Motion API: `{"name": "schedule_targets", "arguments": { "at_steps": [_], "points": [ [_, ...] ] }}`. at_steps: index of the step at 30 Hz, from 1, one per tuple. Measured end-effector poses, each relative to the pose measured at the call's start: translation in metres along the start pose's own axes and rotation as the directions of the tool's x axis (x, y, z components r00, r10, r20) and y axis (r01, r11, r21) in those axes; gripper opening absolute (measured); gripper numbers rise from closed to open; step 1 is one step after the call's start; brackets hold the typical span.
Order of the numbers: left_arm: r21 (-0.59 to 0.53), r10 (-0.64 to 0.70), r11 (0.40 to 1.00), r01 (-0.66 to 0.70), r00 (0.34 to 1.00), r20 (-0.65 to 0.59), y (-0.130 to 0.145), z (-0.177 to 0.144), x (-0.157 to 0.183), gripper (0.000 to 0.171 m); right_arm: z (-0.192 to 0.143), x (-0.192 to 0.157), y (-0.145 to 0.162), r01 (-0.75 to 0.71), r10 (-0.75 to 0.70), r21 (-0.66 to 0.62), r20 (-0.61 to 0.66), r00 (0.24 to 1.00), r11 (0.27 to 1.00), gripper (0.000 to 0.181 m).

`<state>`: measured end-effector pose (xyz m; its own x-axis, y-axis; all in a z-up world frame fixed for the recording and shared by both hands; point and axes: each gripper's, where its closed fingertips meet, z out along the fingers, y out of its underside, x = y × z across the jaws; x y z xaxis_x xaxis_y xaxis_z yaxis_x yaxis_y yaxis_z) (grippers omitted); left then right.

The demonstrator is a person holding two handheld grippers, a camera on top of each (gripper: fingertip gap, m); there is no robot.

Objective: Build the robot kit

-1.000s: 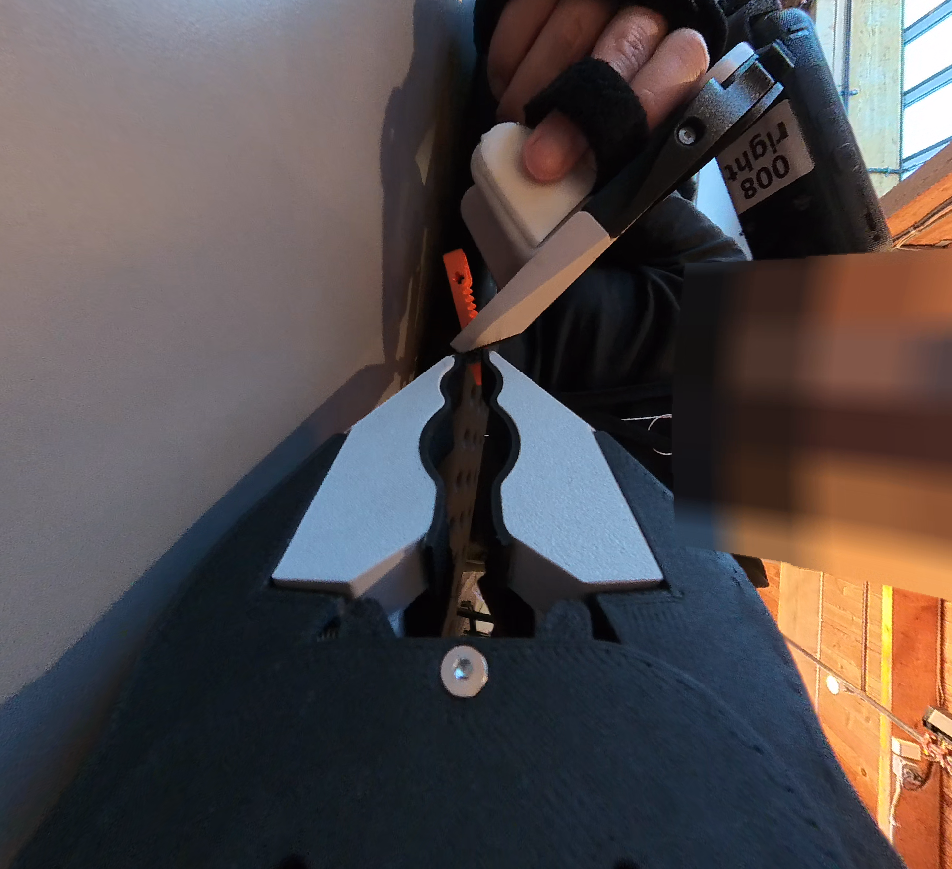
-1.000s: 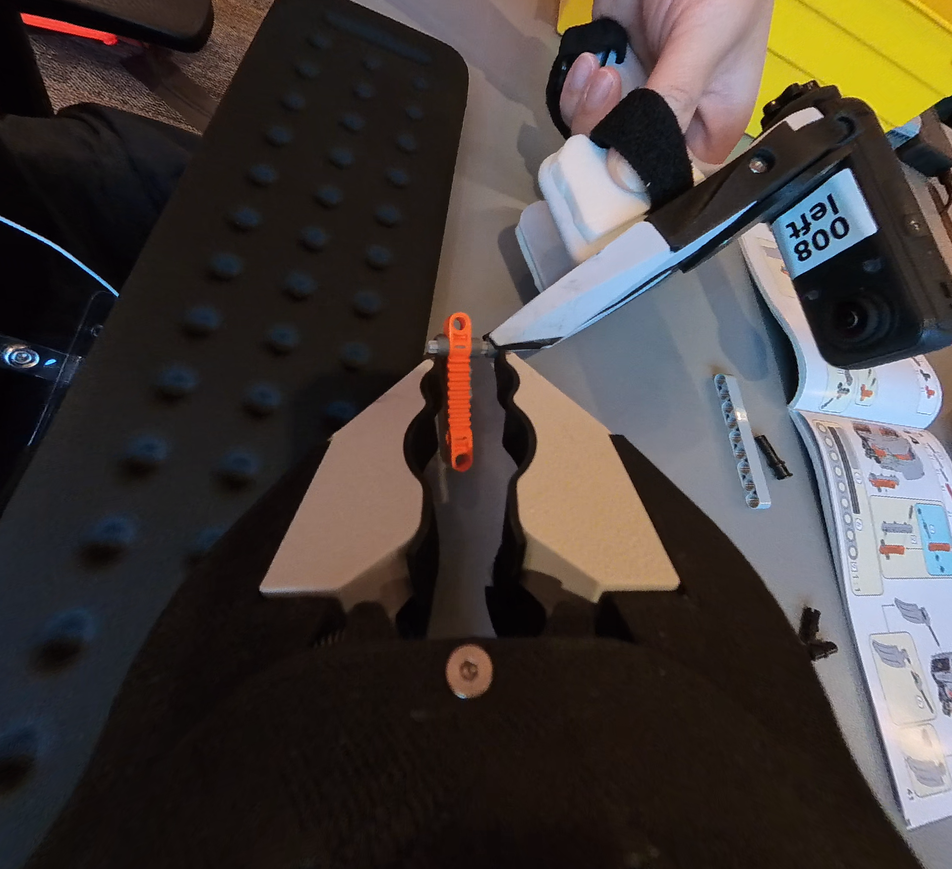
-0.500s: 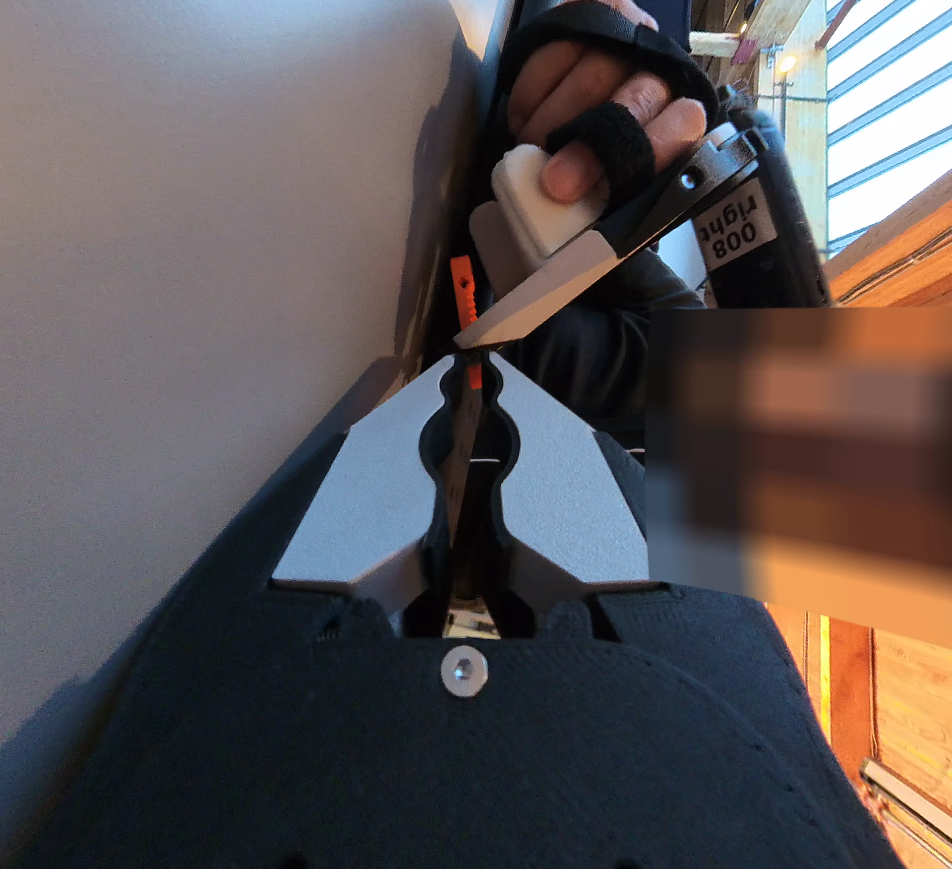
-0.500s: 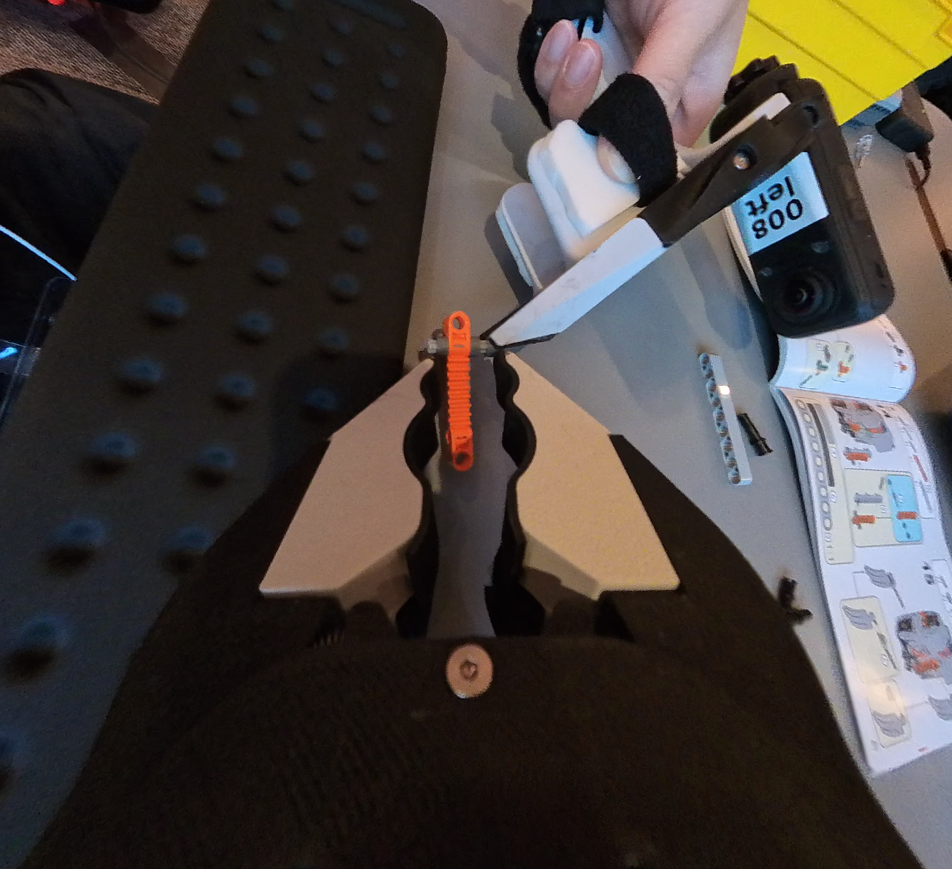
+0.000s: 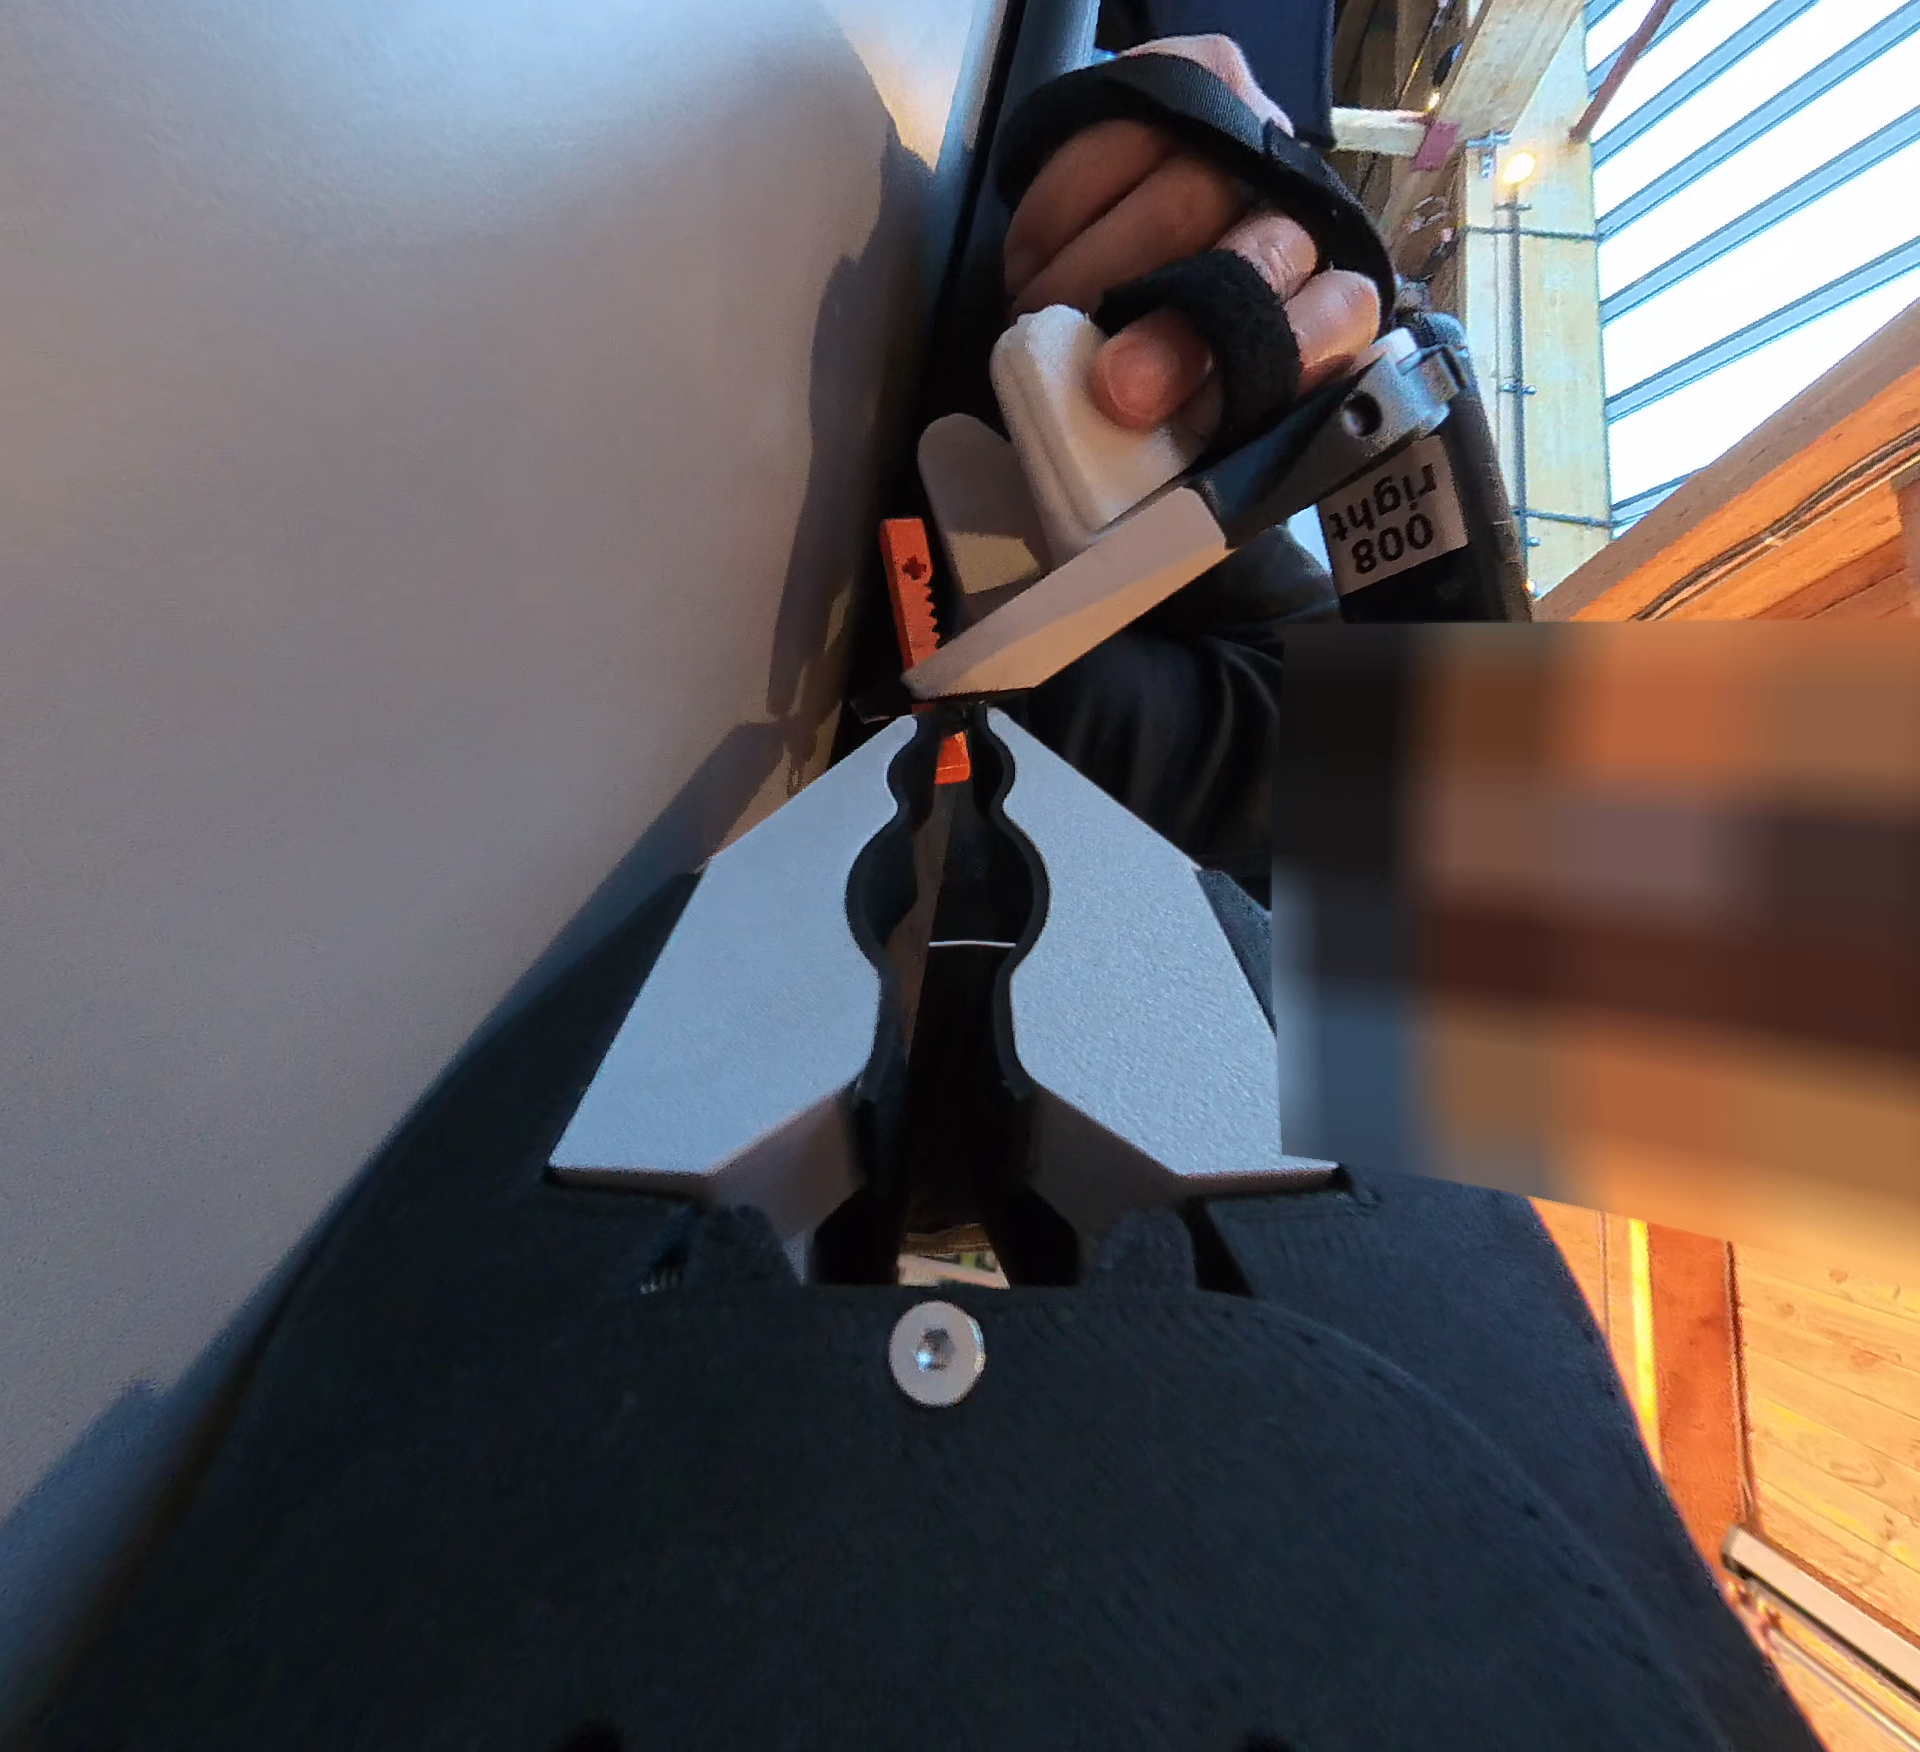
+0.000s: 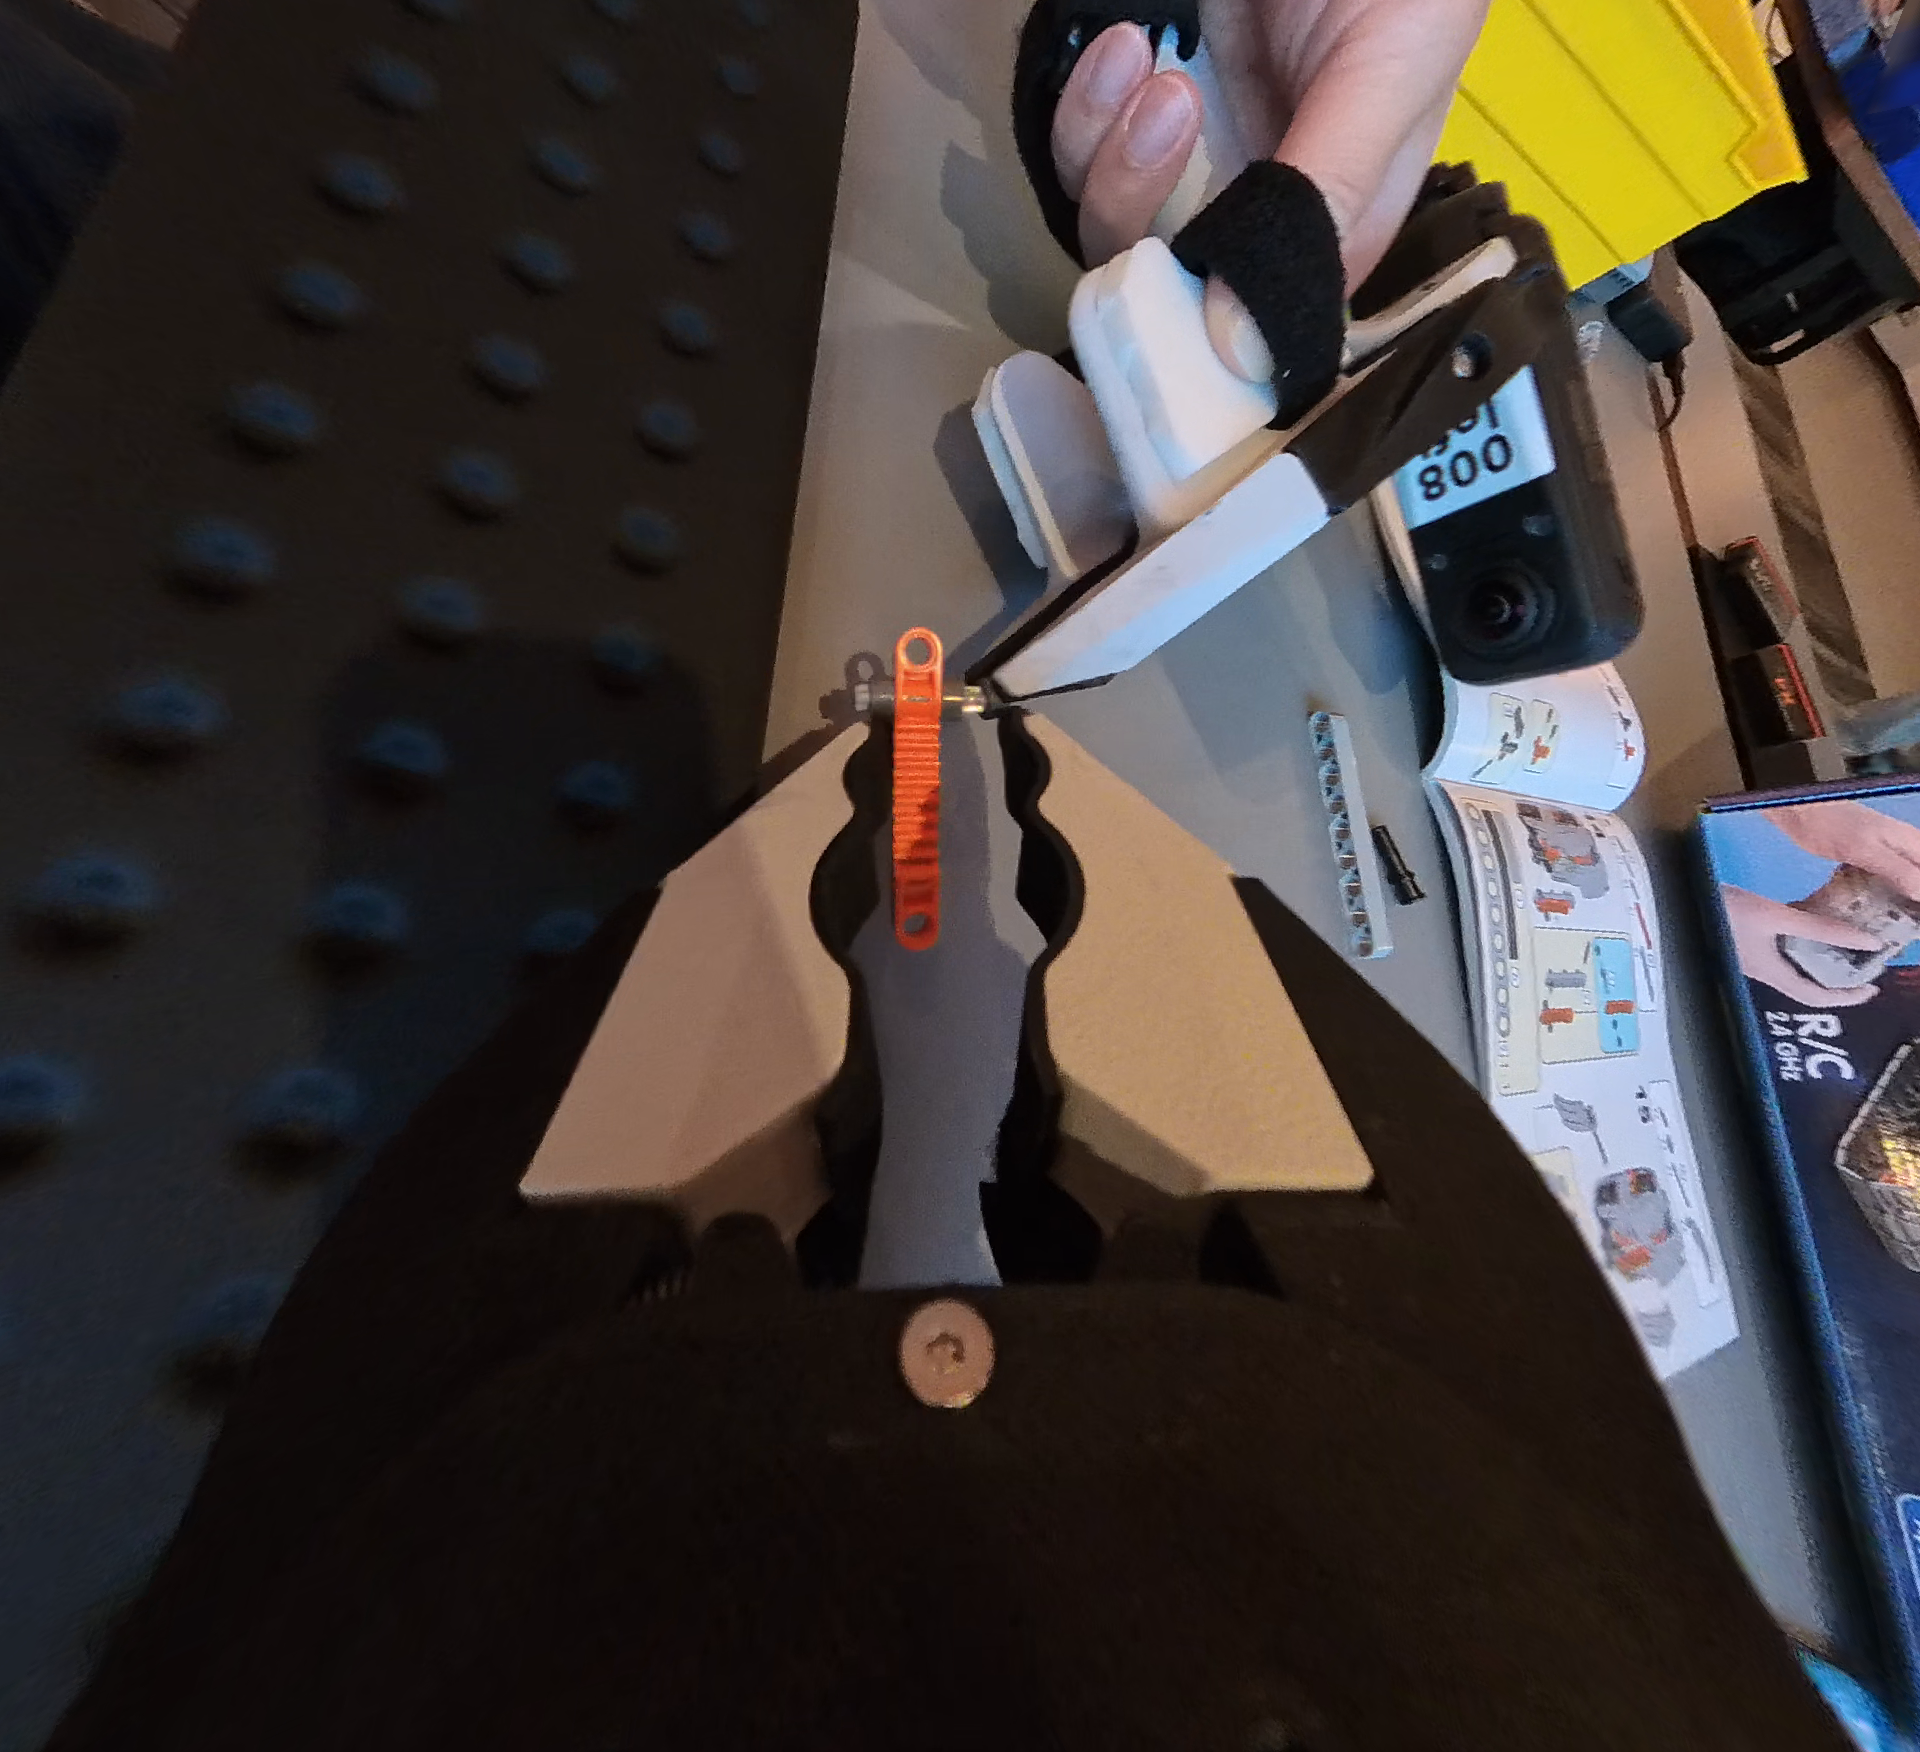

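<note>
**Gripping an orange toothed piece and a small grey pin, tip to tip**

Holding our two grippers nose to nose above the grey table (image 6: pixel 914 175), we see the right gripper (image 6: pixel 940 746) clenched on an orange toothed piece (image 6: pixel 916 788). The piece stands lengthwise between the wavy black pads, its upper end poking out past the fingertips, and the jaws sit only as far apart as the thin part pinched at their tips.

Our left gripper (image 6: pixel 992 705) comes in from the right side of the right wrist view, jaws nipped together on the end of a small grey pin (image 6: pixel 961 696). That pin runs crosswise through the orange piece near its top hole, with its other end showing on the far side. From the left wrist view the left gripper (image 5: pixel 951 715) looks nearly closed, its tips meeting the orange toothed piece (image 5: pixel 914 590) just under the right gripper's pale finger (image 5: pixel 1081 601); the pin itself we cannot make out there.

On the table to the right lie a pale grey holed beam (image 6: pixel 1351 835) with a short black pin (image 6: pixel 1397 866) just beside it, an open instruction booklet (image 6: pixel 1558 996), and a dark blue box (image 6: pixel 1829 1079). A yellow bin (image 6: pixel 1600 71) sits behind; we cannot tell its contents. A black studded mat (image 6: pixel 416 300) covers the left.
</note>
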<state>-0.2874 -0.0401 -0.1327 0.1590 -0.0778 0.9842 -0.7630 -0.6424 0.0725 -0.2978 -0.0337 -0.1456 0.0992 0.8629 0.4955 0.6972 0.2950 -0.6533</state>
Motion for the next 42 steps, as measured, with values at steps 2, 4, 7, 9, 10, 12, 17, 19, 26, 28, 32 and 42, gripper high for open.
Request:
{"name": "schedule_targets", "arguments": {
  "at_steps": [2,4,7,9,10,12,17,19,26,28,32,42],
  "points": [
    [-0.005,0.006,1.0,-0.006,1.0,0.01,0.0,0.0,0.0,0.003,0.0,-0.001,0.0,-0.017,0.017,0.005,0.014,1.0,1.0,0.019],
    [-0.021,0.018,1.0,-0.017,0.999,0.046,0.002,0.0,-0.003,0.003,0.001,-0.003,0.0,-0.026,0.026,0.003,0.03,0.999,1.0,0.018],
    [-0.045,0.04,0.998,-0.036,0.996,0.084,0.004,0.001,-0.005,0.003,0.002,-0.005,0.001,-0.012,0.012,-0.003,0.038,0.999,1.0,0.017],
    [-0.055,0.045,0.998,-0.04,0.994,0.099,0.004,0.001,-0.005,0.003,0.002,-0.006,0.001,-0.013,0.013,-0.004,0.043,0.999,1.0,0.018],
    [-0.062,0.047,0.997,-0.04,0.993,0.108,0.005,0.001,-0.006,0.003,0.002,-0.006,0.0,-0.009,0.009,-0.002,0.041,0.999,1.0,0.018],
    [-0.067,0.045,0.997,-0.038,0.992,0.116,0.006,0.001,-0.008,0.003,0.001,-0.006,-0.001,-0.004,0.004,0.001,0.038,0.999,1.0,0.02],
    [-0.059,0.024,0.998,-0.019,0.996,0.084,0.008,0.001,-0.007,0.003,0.001,-0.008,-0.003,0.024,-0.024,0.005,0.037,0.999,1.0,0.016],
    [-0.056,0.019,0.998,-0.015,0.997,0.075,0.008,0.002,-0.007,0.003,0.0,-0.008,-0.003,0.022,-0.022,0.007,0.042,0.999,1.0,0.016],
    [-0.04,0.007,0.999,-0.005,0.999,0.05,0.008,0.002,-0.006,0.003,0.0,-0.008,-0.003,0.033,-0.033,0.004,0.033,0.999,0.999,0.015],
    [-0.038,0.009,0.999,-0.007,0.998,0.054,0.008,0.002,-0.007,0.003,0.0,-0.008,-0.002,0.03,-0.03,-0.001,0.031,0.999,1.0,0.015],
    [-0.013,0.011,1.0,-0.01,0.998,0.056,0.004,0.001,-0.005,0.003,0.001,-0.009,0.001,0.032,-0.031,-0.022,0.031,0.999,0.999,0.007],
    [0.004,0.007,1.0,-0.007,0.999,0.038,0.003,0.0,-0.005,0.003,0.002,-0.007,0.003,0.01,-0.009,-0.042,0.028,1.0,0.999,0.006]
  ]
}}
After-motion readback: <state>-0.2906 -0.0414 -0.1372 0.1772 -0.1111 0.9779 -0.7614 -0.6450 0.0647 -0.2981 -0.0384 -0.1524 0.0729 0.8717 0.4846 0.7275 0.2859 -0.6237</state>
